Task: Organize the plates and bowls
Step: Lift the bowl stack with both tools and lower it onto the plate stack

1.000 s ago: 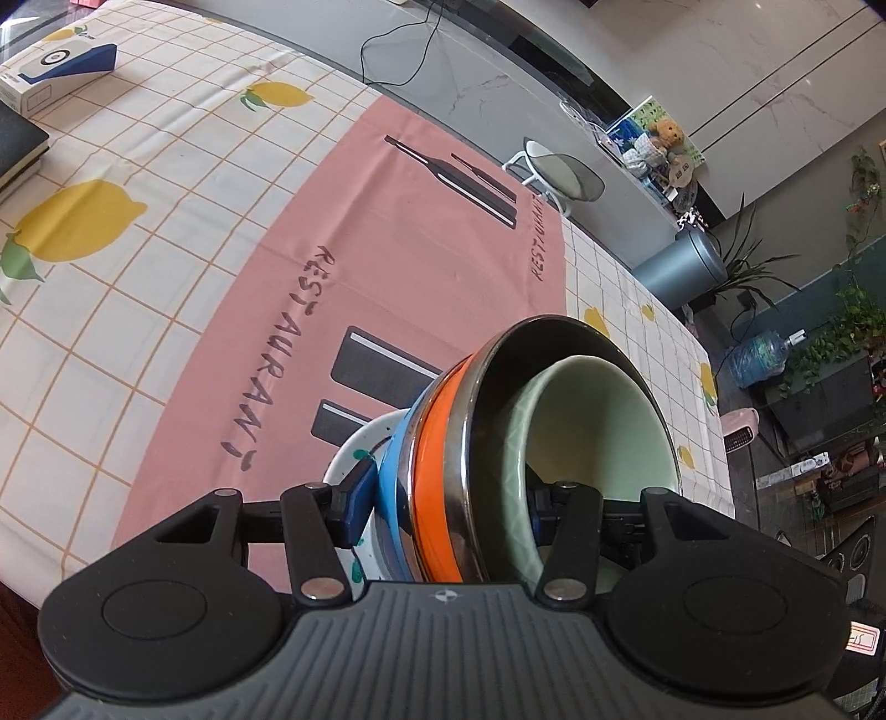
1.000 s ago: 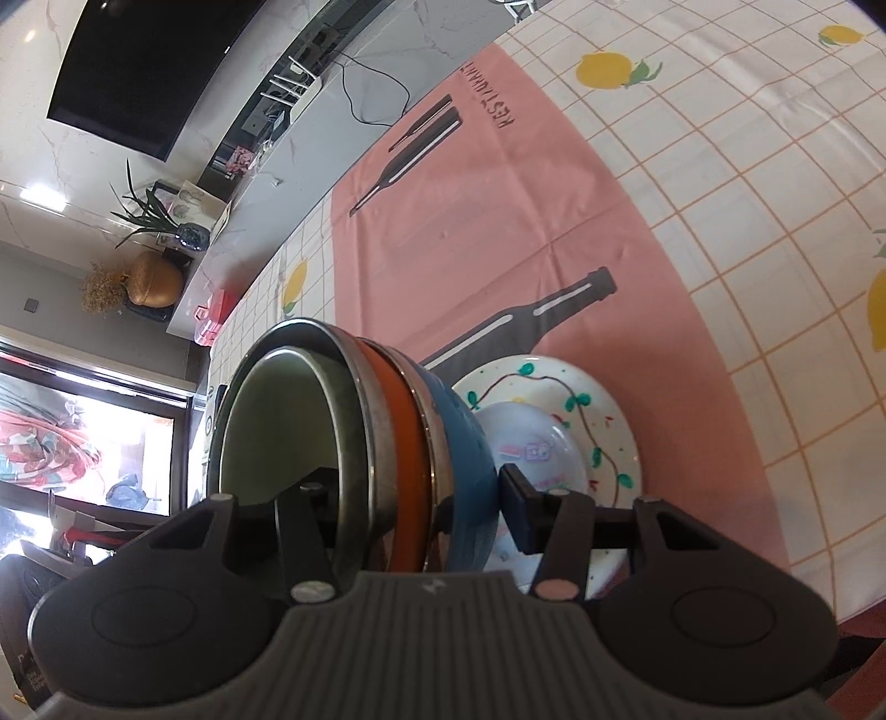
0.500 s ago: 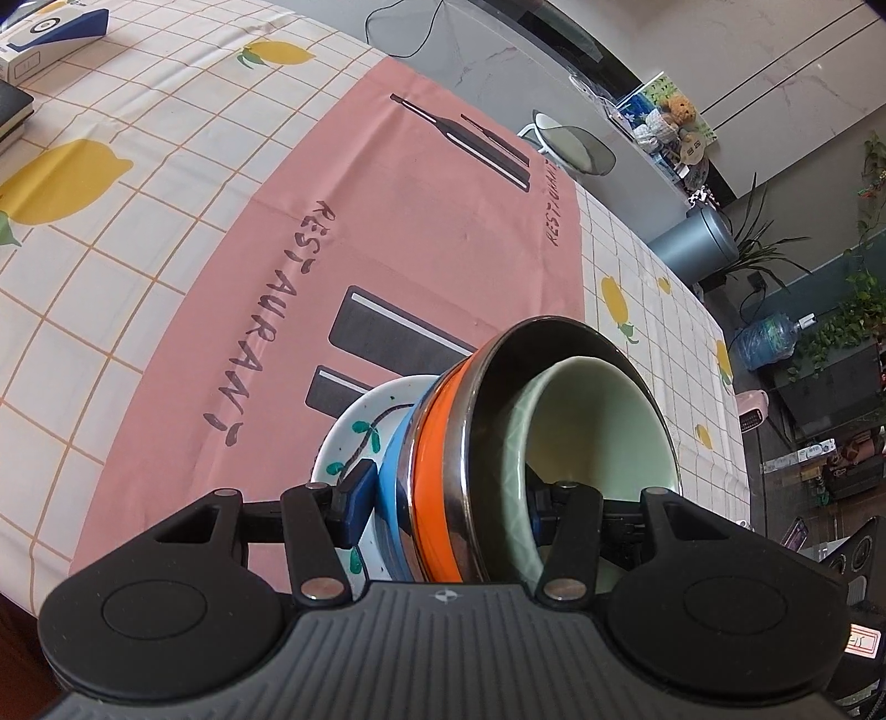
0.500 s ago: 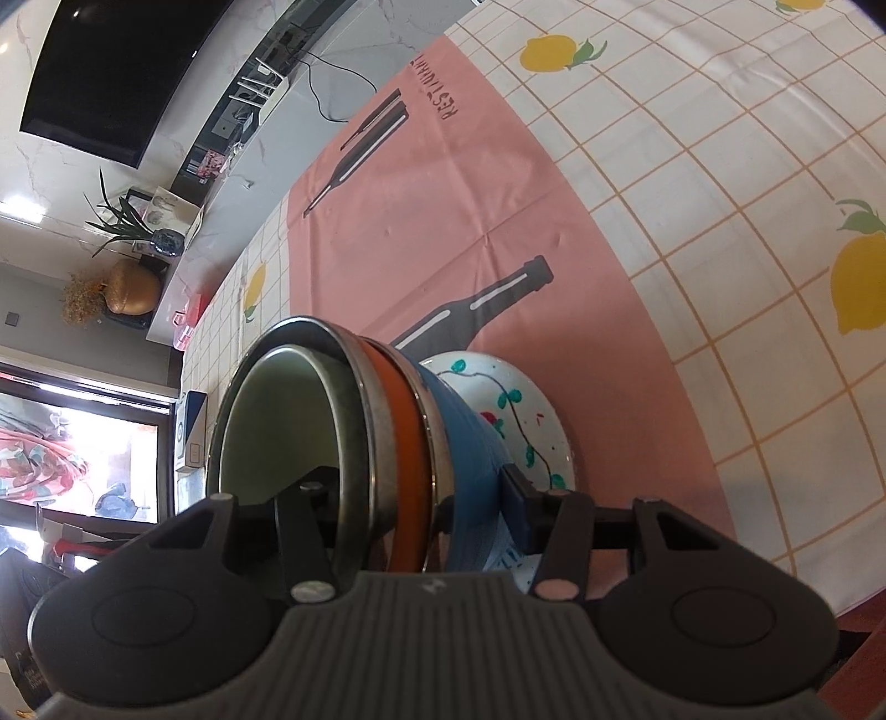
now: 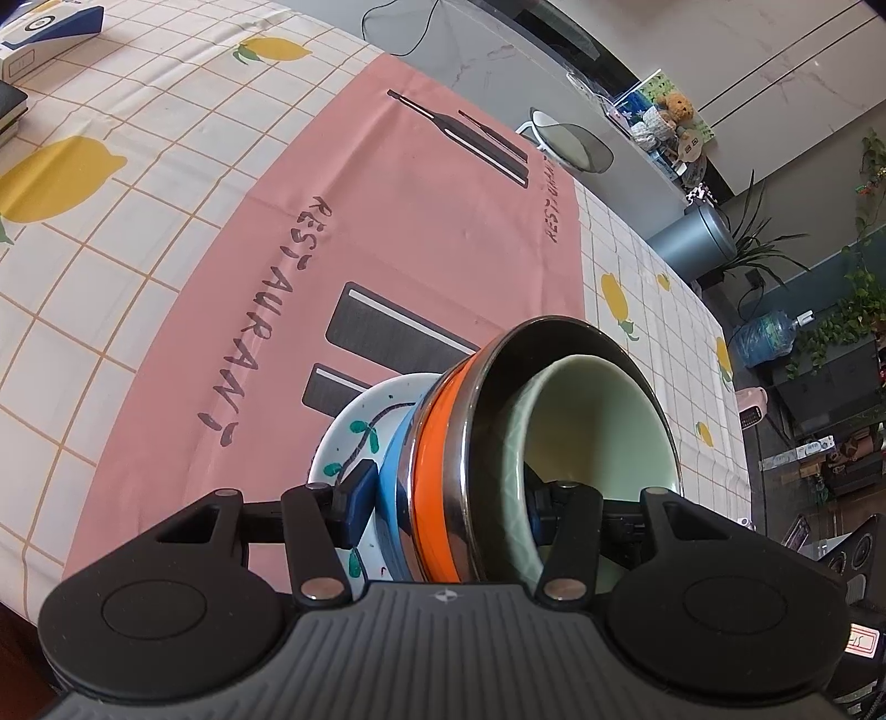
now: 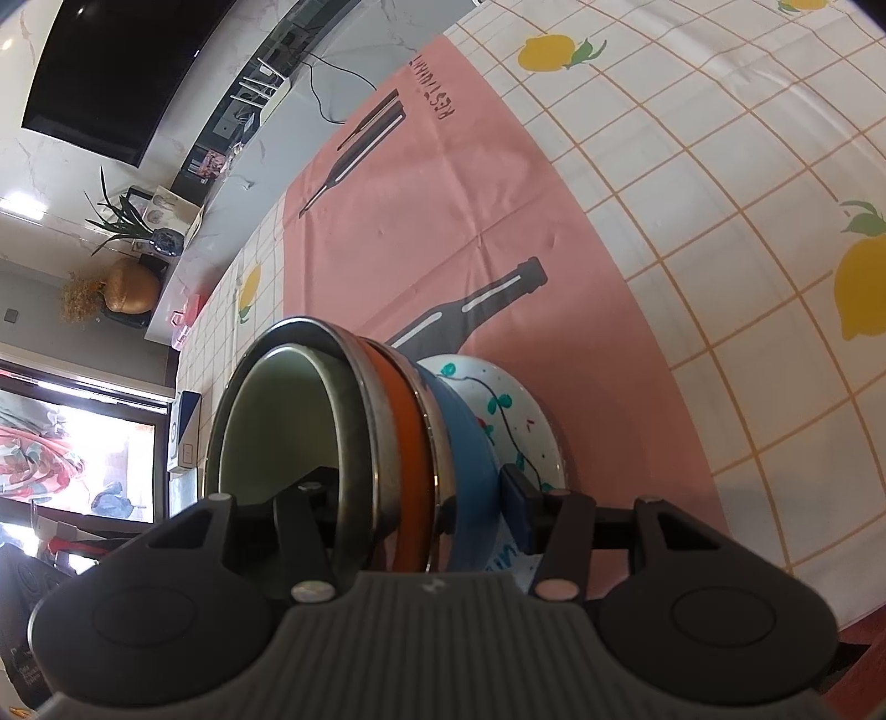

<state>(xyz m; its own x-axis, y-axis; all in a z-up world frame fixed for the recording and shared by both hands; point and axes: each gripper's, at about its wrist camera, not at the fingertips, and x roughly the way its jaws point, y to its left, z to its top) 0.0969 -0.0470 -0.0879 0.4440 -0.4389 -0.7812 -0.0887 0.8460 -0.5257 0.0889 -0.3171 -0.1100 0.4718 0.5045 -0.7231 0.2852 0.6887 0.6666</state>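
A nested stack of bowls (image 5: pixel 443 465) is held between both grippers: a pale green bowl (image 5: pixel 598 421) innermost, then a steel bowl with an orange band (image 5: pixel 437 476), then a blue bowl (image 5: pixel 394 487). My left gripper (image 5: pixel 443 504) is shut on the stack's rim. My right gripper (image 6: pixel 415 498) is shut on the same stack (image 6: pixel 398 443) from the other side. Just under the stack lies a white plate with green leaf pattern (image 5: pixel 360 432), also in the right wrist view (image 6: pixel 515 421). Whether the stack touches the plate is hidden.
A pink placemat (image 5: pixel 387 232) with bottle and "RESTAURANT" print covers the middle of a lemon-checked tablecloth (image 5: pixel 111 166). A blue and white box (image 5: pixel 44 27) sits at the far left. The table's near edge (image 6: pixel 864 626) runs close to my right gripper.
Both grippers have lowered the bowl stack towards the plate, which now shows closer under the blue bowl. Both grips are unchanged.
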